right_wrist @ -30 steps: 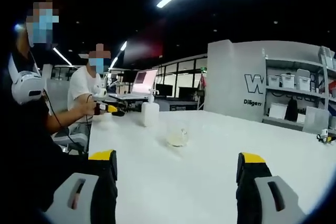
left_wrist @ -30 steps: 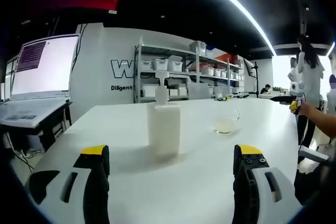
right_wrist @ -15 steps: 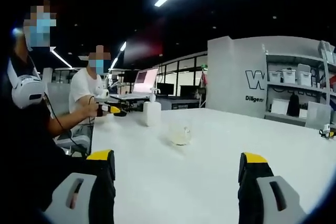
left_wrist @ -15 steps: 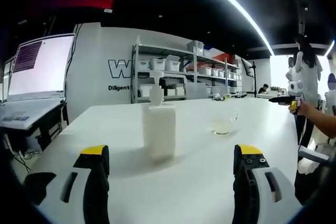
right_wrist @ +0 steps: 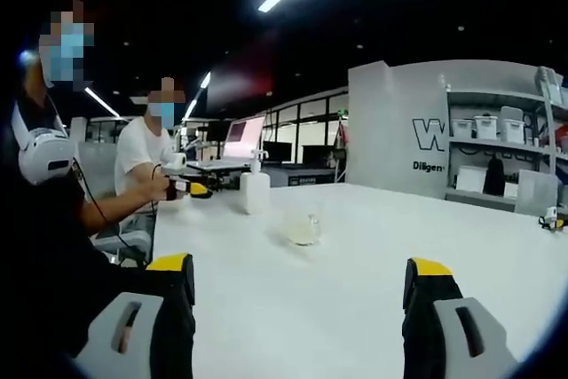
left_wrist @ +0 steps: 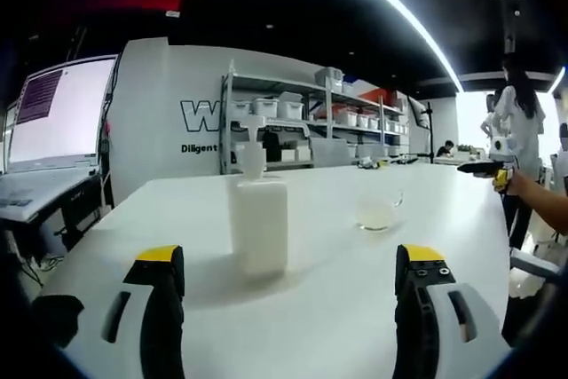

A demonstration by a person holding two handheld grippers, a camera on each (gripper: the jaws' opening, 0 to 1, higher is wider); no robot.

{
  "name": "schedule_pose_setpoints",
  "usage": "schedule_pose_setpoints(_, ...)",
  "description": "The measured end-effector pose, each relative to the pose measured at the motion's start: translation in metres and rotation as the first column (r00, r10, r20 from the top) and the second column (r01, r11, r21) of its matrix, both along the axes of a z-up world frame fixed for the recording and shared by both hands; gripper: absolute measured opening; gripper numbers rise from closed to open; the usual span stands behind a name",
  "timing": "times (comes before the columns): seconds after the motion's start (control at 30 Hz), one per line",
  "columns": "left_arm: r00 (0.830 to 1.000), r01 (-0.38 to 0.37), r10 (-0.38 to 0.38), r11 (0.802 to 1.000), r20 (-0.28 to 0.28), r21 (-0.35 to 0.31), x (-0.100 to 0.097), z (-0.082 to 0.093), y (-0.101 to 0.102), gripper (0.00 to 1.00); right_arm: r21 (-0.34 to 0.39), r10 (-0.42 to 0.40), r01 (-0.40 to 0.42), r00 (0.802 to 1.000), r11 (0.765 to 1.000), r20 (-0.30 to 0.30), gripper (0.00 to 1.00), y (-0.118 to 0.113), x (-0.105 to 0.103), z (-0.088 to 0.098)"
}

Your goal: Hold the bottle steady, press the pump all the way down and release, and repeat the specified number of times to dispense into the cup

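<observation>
In the left gripper view, the pump bottle (left_wrist: 258,224) stood upright on the white table (left_wrist: 337,308), and everything else is placed here against it. To its left, off the table's edge, a laptop (left_wrist: 53,117) glowed on a side desk. The left gripper (left_wrist: 288,264) hung near the bottle and short of it, jaws spread wide with bare tabletop between them, touching nothing; the bottle sat just inside the line of the left-hand jaw. Behind the bottle rose a shelf rack (left_wrist: 302,130) of white bins. To the bottle's right, and a little farther back, was the glass cup (left_wrist: 377,210), with what looked like a shallow pale pool in its base. Farther right again, over the table's edge, the right gripper (left_wrist: 484,168) hovered in a hand, well apart from both bottle and cup.

In the right gripper view, the left gripper (right_wrist: 191,188) sat in a hand just left of the bottle (right_wrist: 255,189), not touching it; the cup (right_wrist: 303,226) lay to the bottle's right and nearer the camera. The right gripper (right_wrist: 297,290) was likewise spread wide and empty.

The bottle looked like translucent white plastic, tall and narrow, so probably light, smooth-walled and easy to tip when the pump (left_wrist: 250,155) is pushed. The sounder hold would be across the flat body, fairly low, leaving the pump head free for a straight downward press. The cup looked thin and breakable, and its nozzle alignment could not be judged.
</observation>
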State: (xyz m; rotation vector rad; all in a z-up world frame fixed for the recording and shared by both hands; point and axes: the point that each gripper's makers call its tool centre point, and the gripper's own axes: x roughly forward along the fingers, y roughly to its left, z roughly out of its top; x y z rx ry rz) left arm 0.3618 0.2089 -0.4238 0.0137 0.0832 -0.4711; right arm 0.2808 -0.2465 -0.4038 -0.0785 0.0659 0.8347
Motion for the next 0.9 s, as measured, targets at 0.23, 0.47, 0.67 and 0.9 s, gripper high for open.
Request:
schedule_pose_setpoints(0.23, 0.999, -0.038, 0.038, 0.999, 0.005, -0.022, 0.007, 0.000, -0.001, 0.96, -0.007, 0.001, -0.001, 1.000, 1.000, -0.001, 0.99, -0.001, -0.001, -0.002)
schedule_pose_setpoints(0.47, 0.990, -0.132, 0.133, 0.991, 0.052, -0.021, 0.013, 0.007, 0.008, 0.96, -0.015, 0.003, -0.003, 1.000, 1.000, 0.005, 0.99, 0.001, -0.001, -0.002)
schedule_pose_setpoints(0.67, 0.987, -0.149, 0.151, 0.988, 0.063, -0.040, 0.017, 0.011, 0.007, 0.95, -0.011, 0.004, -0.004, 1.000, 1.000, 0.012, 0.99, 0.004, 0.002, 0.004)
schedule_pose_setpoints(0.9, 0.987, -0.147, 0.150, 0.987, 0.051, -0.057, 0.023, 0.007, 0.005, 0.95, -0.018, 0.008, -0.007, 1.000, 1.000, 0.015, 0.99, 0.008, 0.004, 0.005)
